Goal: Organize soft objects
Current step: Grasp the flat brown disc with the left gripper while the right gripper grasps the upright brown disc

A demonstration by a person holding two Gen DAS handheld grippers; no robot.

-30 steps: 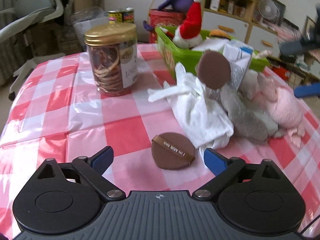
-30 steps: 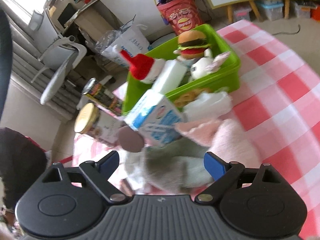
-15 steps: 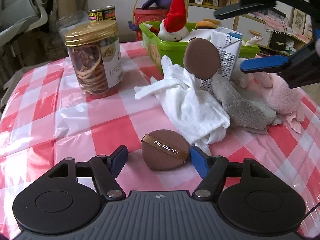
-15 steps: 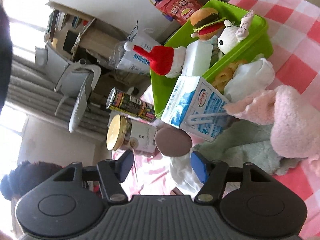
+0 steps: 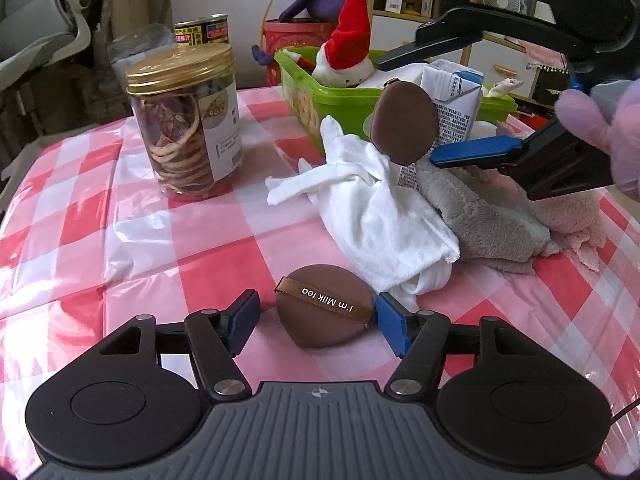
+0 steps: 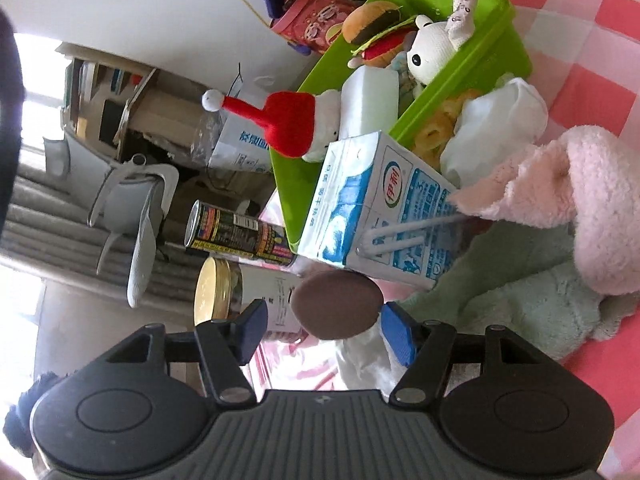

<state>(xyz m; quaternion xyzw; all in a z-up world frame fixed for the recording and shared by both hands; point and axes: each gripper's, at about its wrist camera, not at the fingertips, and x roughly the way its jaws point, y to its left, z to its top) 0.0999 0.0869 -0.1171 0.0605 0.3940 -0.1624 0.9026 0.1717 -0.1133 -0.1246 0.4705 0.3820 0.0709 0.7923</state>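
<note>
While the left gripper closes around the ribboned brown puff on the tablecloth, only the right wrist view shows the right gripper, half open, flanking a second puff; milk carton just beyond.

We noted that the left gripper and right gripper each had a ribbed grey housing, black linkage arms with silver screws and blue finger pads. A small cross mark sat on each housing.
</note>
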